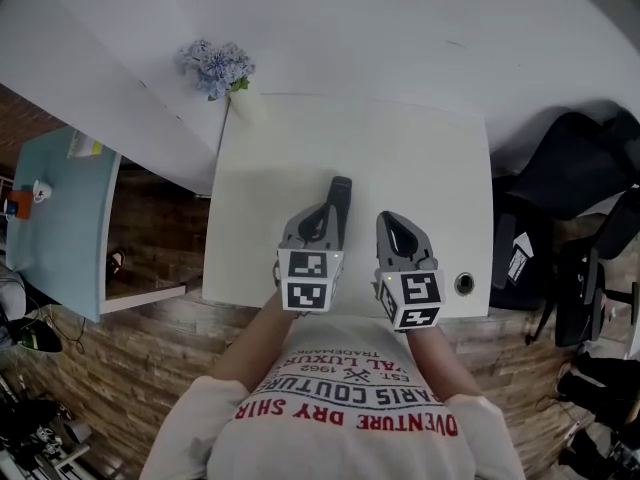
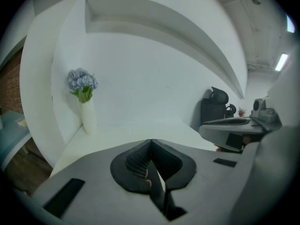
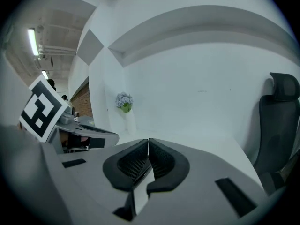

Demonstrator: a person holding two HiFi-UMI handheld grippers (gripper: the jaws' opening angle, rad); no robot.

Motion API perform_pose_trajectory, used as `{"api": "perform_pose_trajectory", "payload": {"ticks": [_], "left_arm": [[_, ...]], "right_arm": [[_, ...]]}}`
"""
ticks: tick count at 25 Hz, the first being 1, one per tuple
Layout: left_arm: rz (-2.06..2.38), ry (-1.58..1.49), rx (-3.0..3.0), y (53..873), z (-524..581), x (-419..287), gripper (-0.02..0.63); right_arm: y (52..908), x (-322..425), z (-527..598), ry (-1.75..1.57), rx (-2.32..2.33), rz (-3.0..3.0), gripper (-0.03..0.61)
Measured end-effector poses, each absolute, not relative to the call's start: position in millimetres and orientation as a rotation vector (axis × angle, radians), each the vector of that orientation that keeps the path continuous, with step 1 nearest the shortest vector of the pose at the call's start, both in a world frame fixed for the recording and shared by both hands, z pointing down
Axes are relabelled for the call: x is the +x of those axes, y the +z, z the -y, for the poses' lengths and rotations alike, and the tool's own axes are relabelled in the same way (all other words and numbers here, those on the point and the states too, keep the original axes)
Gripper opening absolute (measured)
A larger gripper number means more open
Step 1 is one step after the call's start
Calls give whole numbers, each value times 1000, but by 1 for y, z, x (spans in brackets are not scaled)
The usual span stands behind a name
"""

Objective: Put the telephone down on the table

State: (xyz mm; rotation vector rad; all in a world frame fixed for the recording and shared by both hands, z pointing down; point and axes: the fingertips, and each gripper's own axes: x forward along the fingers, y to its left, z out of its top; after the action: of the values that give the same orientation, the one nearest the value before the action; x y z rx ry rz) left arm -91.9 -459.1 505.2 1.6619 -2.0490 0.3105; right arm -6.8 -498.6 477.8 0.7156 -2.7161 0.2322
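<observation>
Telephone: a slim, dark, bar-shaped handset with no detail readable on its face. It lies flat on the white worktop, running lengthwise away from the person. It sits just beside the inner side of the left gripper, and its far end reaches past the fingertips; whether the two touch cannot be told. That gripper's fingers are clenched together on nothing. The right gripper, near the handset's other side, is likewise closed and empty.
</observation>
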Motion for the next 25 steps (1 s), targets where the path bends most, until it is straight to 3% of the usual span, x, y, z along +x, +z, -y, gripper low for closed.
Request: {"api": "perform_pose_trajectory", "payload": {"ticks": [10,25], "left_arm": [[2261,195,1944,408,446,-87,25],[2262,110,1946,397,442,-98,25]], "right_arm": [[421,-9,490,118,798,2859,25],[404,-19,471,36,724,2917,25]]}}
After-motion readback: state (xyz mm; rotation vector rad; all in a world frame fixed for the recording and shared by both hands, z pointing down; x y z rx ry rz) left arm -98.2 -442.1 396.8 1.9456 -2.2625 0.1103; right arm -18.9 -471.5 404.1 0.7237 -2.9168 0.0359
